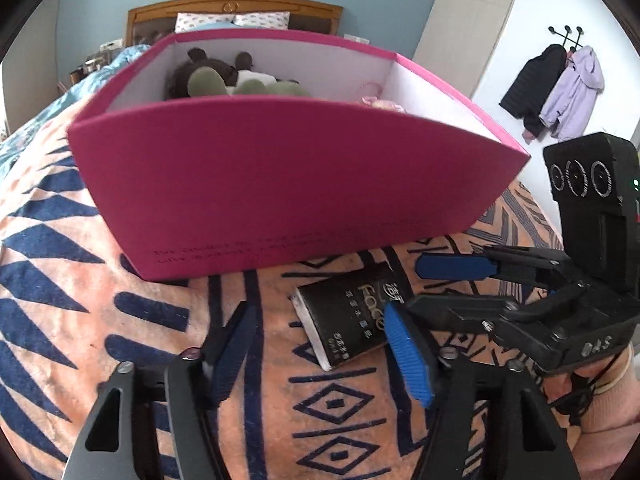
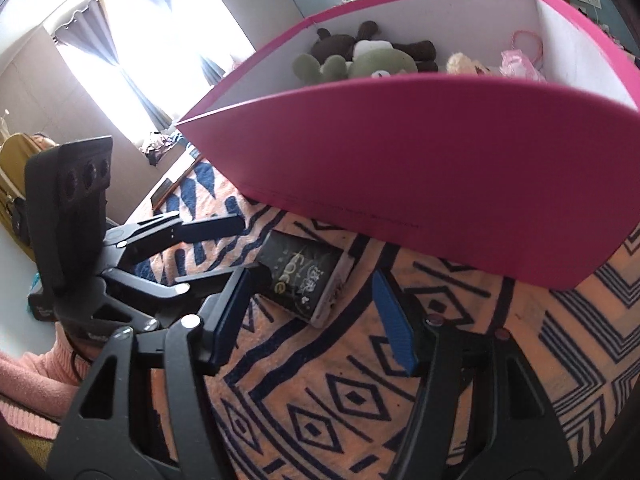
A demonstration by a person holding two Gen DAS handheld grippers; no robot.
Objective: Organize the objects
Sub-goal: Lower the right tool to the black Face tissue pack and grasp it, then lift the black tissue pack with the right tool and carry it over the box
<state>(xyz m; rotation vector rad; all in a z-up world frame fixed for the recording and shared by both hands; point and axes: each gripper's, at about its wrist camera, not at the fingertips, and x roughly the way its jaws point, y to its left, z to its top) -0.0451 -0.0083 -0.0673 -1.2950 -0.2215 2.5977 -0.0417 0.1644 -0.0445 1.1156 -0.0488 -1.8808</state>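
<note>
A small black packet with "Face" lettering [image 1: 344, 316] [image 2: 304, 276] lies flat on the patterned blanket, just in front of a large pink box [image 1: 288, 184] [image 2: 440, 176]. Plush toys [image 1: 224, 80] [image 2: 360, 60] lie inside the box. My left gripper [image 1: 320, 352] is open, its fingers on either side of the packet's near end. My right gripper [image 2: 316, 316] is open too and comes at the packet from the right; it shows in the left wrist view [image 1: 432, 288] with its fingers around the packet's far end.
The orange and navy blanket [image 1: 100, 280] [image 2: 460, 360] covers the bed. A wooden headboard and pillows [image 1: 236, 16] stand behind the box. Coats [image 1: 560, 88] hang on the wall at right. A bright curtained window [image 2: 132, 52] is at left.
</note>
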